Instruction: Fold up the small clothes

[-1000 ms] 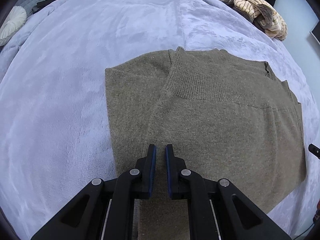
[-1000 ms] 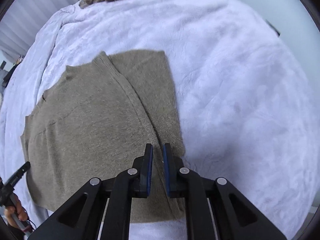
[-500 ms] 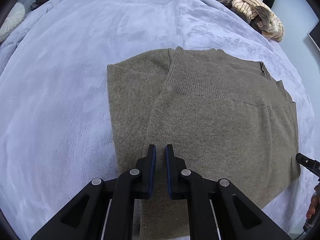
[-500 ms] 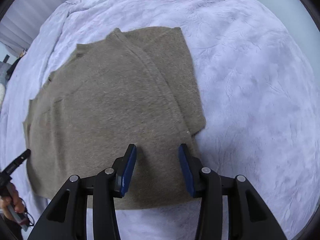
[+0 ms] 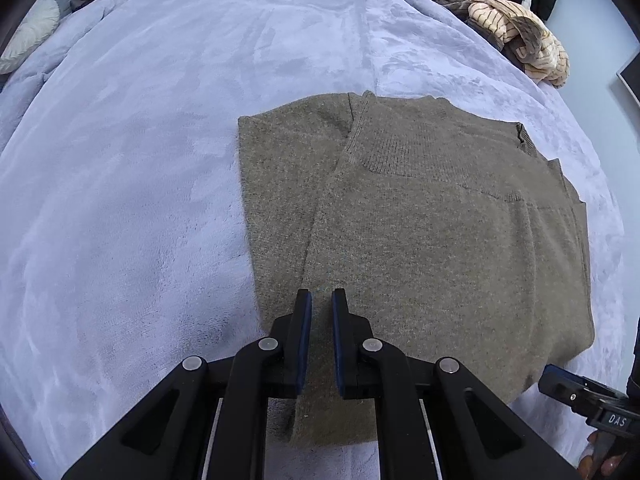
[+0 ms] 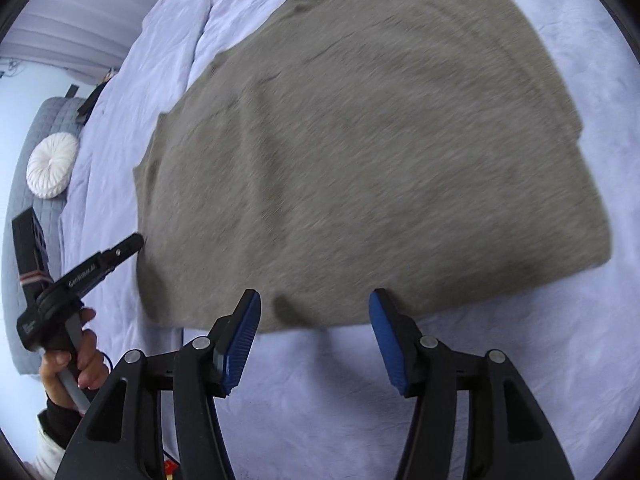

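A: Starting at the far left, what is there?

B: A round white cushion (image 6: 53, 165) on a grey quilted seat (image 6: 24, 208), beside a bed under a pale lilac blanket (image 5: 140, 160).

A: And the left tongs (image 5: 321, 300)?

B: Their jaws are nearly together, pointing steeply down over the near edge of the olive knitted sweater (image 5: 420, 232). A fold of the knit runs up between the pads; whether it is pinched cannot be told. A hand (image 6: 76, 364) grips the handle.

A: Where is the sweater?

B: Flat in the middle of the bed, partly folded, one panel lapped over the other, ribbed band toward the far side.

A: And further right?

B: The right tongs (image 6: 314, 312) are opening, jaws wide, nothing between them, at the sweater's near hem. A heap of striped clothes (image 5: 516, 40) lies at the bed's far right corner.
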`<state>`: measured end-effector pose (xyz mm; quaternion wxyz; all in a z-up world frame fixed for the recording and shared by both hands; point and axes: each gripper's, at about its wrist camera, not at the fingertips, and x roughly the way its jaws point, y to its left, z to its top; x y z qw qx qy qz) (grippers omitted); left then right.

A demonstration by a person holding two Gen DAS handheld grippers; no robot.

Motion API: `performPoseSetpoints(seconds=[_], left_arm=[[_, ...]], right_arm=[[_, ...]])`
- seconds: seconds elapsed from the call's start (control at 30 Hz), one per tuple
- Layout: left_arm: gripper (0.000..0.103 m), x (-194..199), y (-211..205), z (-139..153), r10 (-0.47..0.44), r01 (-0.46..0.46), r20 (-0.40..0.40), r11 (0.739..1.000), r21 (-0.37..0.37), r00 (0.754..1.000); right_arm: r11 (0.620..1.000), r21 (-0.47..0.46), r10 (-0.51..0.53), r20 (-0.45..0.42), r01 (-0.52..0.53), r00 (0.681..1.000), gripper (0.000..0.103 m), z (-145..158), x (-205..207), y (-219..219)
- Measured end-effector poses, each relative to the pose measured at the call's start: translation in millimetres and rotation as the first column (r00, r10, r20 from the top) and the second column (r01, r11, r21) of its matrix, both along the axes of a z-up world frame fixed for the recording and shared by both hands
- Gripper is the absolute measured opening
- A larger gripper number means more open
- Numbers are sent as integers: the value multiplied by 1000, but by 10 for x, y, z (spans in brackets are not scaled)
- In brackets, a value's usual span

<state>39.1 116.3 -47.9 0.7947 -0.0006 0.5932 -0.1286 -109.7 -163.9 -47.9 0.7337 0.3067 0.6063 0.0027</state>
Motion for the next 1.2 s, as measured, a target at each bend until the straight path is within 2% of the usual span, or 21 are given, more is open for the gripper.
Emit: performPoseSetpoints(seconds=[0.03, 0.07, 0.1, 0.17, 0.37, 0.5, 0.7, 1.03, 1.2], left_arm=[[37, -4, 13, -5, 5, -5, -4, 1000, 3, 1000], [90, -5, 33, -12, 18, -18, -12, 1000, 9, 1000], [103, -19, 68, 4, 44, -44, 1, 999, 18, 999], [102, -69, 116, 61, 51, -51, 32, 999, 4, 998], [102, -96, 224, 15, 74, -74, 4, 997, 30, 997], [102, -112, 318, -23, 98, -98, -5, 994, 41, 995], [102, -100, 414, -114, 116, -116, -45, 993, 9, 992], [102, -102, 577, -221, 154, -157, -98, 987, -27, 983], [102, -71, 682, -209, 154, -164, -104, 982, -97, 983]], right_arm=[[1000, 6, 5, 0, -5, 1000, 61, -20, 17, 48], [1000, 12, 9, -2, -9, 1000, 61, -34, 28, 84], [1000, 19, 12, -3, -12, 1000, 61, -50, 52, 116], [999, 29, 20, -6, -20, 1000, 61, -77, 55, 182], [998, 59, 33, -19, -32, 999, 61, -108, 35, 256], [995, 91, 32, -24, -30, 999, 69, -141, 15, 315], [983, 186, 15, -36, -8, 999, 69, -269, 18, 464], [940, 335, -52, -55, 67, 997, 69, -475, 75, 662], [896, 431, -98, -52, 111, 994, 69, -591, 111, 776]])
